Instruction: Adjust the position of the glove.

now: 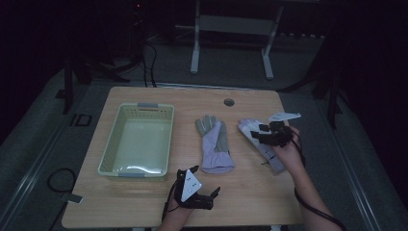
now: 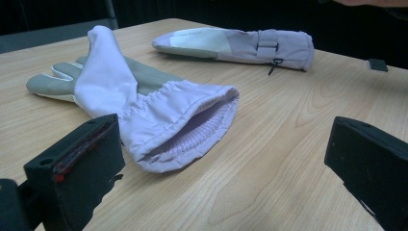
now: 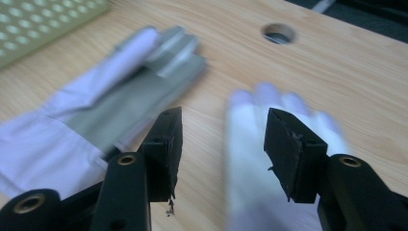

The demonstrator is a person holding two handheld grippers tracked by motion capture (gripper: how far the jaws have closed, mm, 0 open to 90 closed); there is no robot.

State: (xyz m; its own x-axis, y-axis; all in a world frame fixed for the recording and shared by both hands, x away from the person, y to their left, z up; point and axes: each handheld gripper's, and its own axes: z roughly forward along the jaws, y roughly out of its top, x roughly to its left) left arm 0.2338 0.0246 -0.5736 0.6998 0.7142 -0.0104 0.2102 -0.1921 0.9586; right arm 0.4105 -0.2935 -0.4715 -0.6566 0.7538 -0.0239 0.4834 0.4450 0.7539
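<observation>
Two lavender-and-grey gloves are lying on the wooden surface [image 1: 250,192]. The left tool [image 1: 208,196], jaws spread wide, is being held at six o'clock of the near glove [image 1: 215,144]. The right tool [image 1: 263,133], jaws apart, is being held over the far glove [image 1: 255,137]. A pale green basket [image 1: 113,144] is sitting at nine o'clock.

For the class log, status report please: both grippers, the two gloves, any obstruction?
Left gripper open, near edge. Right gripper open over right lilac fabric glove. Middle lilac-and-grey glove flat, untouched. Pale green plastic basket left, nothing between.
</observation>
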